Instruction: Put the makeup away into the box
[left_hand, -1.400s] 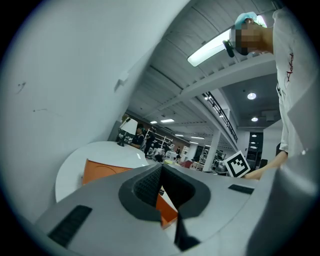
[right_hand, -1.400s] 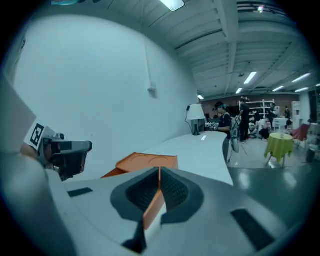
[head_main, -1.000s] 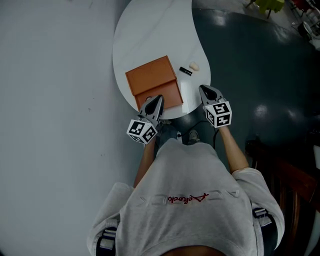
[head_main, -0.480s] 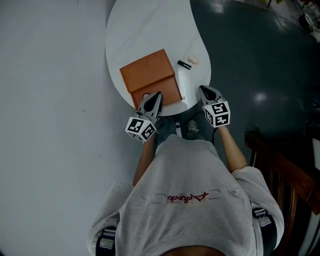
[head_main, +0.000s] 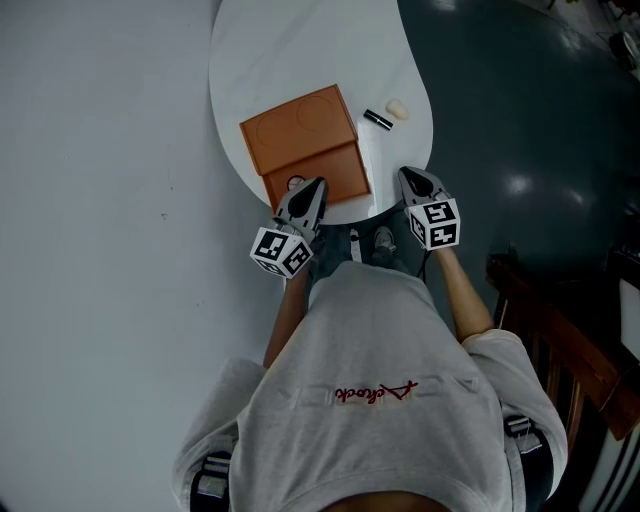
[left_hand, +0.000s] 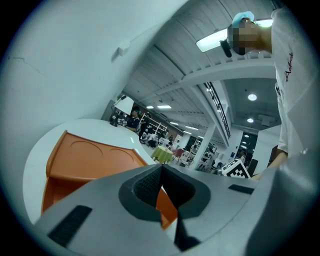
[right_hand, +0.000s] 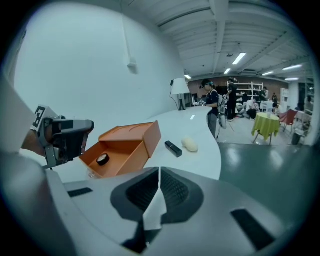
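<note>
An orange box (head_main: 315, 172) lies on the white table (head_main: 300, 50) with its lid (head_main: 297, 128) folded back. A small round black compact (right_hand: 102, 159) lies inside it. To the right of the box lie a black lipstick tube (head_main: 377, 119) and a beige sponge (head_main: 397, 108); both also show as lipstick (right_hand: 173, 148) and sponge (right_hand: 190, 145). My left gripper (head_main: 318, 186) hangs shut and empty over the box's near edge. My right gripper (head_main: 407, 176) is shut and empty at the table's near right edge, short of the lipstick. The box (left_hand: 90, 160) fills the left gripper view.
The table edge curves round just in front of my body. Dark glossy floor (head_main: 520, 130) lies to the right, with a wooden chair (head_main: 565, 345) beside me. A pale wall (head_main: 100, 200) runs along the left. People and furniture stand far off in the hall.
Both grippers have sunk a little toward the table's near edge, still shut. The box, lipstick and sponge have not moved on the table.
</note>
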